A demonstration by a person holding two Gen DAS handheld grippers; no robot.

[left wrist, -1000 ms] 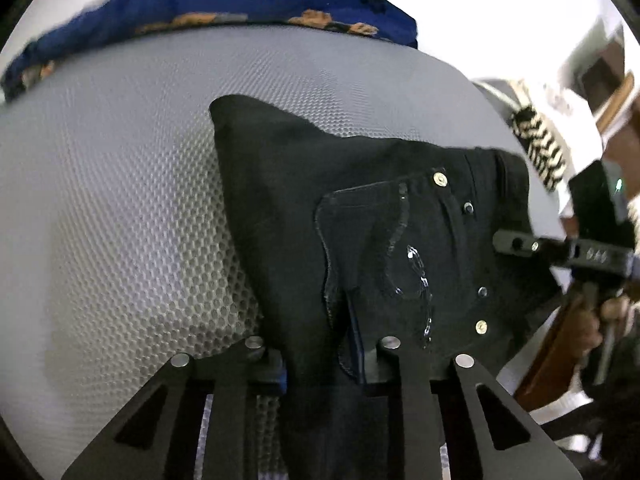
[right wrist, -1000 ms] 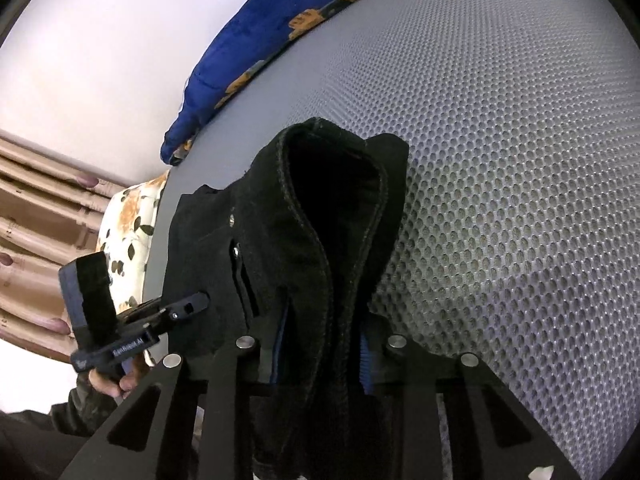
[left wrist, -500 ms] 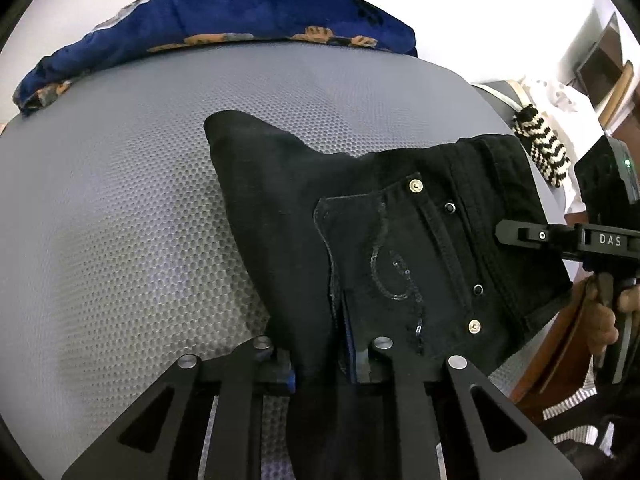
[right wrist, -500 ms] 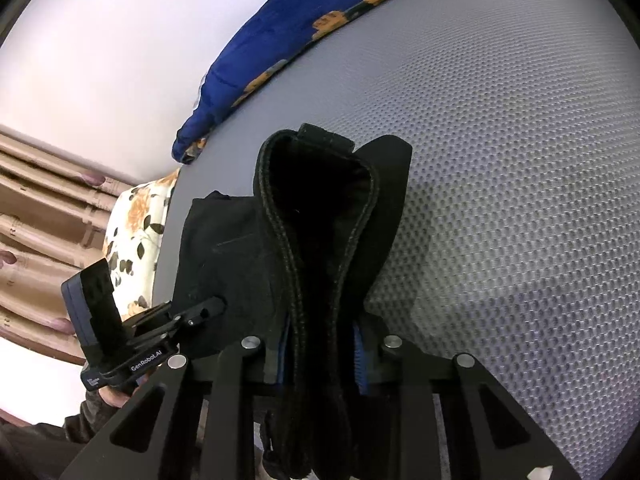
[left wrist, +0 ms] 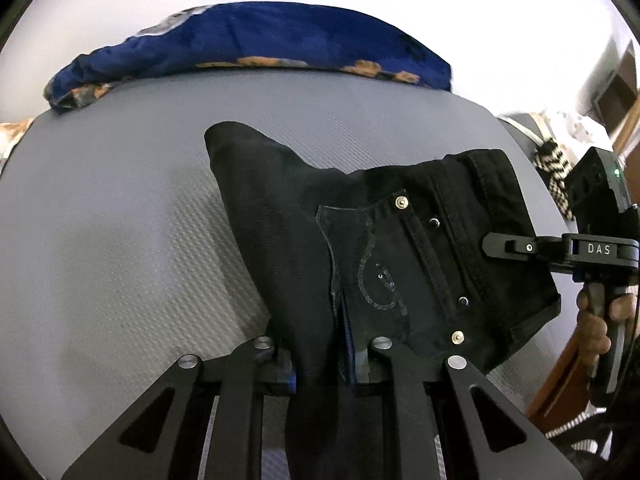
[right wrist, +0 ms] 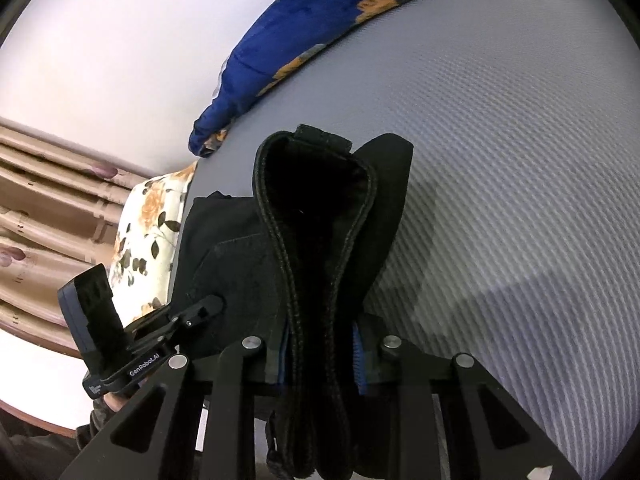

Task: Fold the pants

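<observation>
Black pants (left wrist: 360,248) sit mid-frame in both wrist views, already doubled into a compact bundle with the pocket side up and the waistband toward the right of the left wrist view. They are lifted partly off the gray mattress (left wrist: 120,240), so the fold looks part done. Judging from this, the bundle needs laying flat and maybe one more fold.

The left gripper (left wrist: 332,364) is nearly closed, clamping a thick fold of cloth at bottom centre. The right gripper (right wrist: 320,364) is also pinched narrow on the waistband end, with several layers bunched between its fingers.

A blue flowered blanket (left wrist: 248,44) lies along the top edge, well apart. A flowered pillow (right wrist: 152,236) sits at left by the curtain (right wrist: 44,216). Nothing blocks the mattress ahead. The person's hand (left wrist: 600,320) shows at right.
</observation>
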